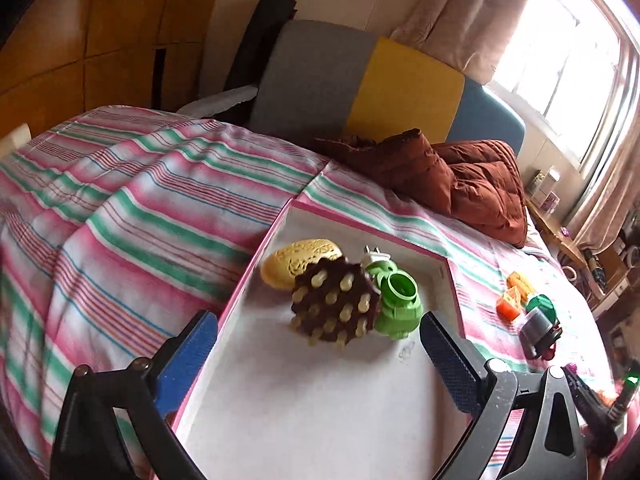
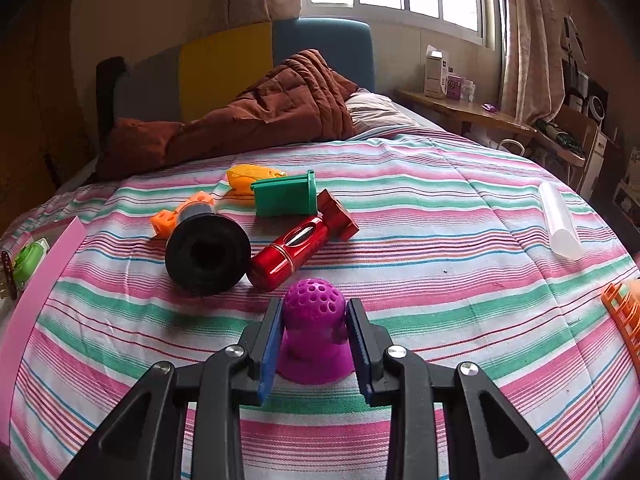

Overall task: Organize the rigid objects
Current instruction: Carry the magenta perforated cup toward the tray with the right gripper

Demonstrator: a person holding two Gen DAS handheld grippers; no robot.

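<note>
My left gripper [image 1: 316,340] is open and empty above a white tray with a pink rim [image 1: 256,252]. In the tray lie a brown studded ball [image 1: 334,306], a yellow oval piece [image 1: 298,260], a green plastic part [image 1: 398,300] and a small white plug [image 1: 376,257]. My right gripper [image 2: 314,320] is shut on a purple perforated dome piece [image 2: 314,328] that stands on the striped bedspread. Ahead of it lie a black spool [image 2: 208,254], a red cylinder [image 2: 298,250], a green block [image 2: 286,194], orange dice pieces [image 2: 180,212] and a yellow-orange piece [image 2: 250,176].
A brown quilt [image 2: 256,116] is heaped near the headboard. A clear tube [image 2: 560,220] lies at the right of the bed, an orange basket [image 2: 624,316] at the far right edge. A wooden side table [image 2: 460,110] stands under the window. The tray's pink edge [image 2: 44,280] shows at left.
</note>
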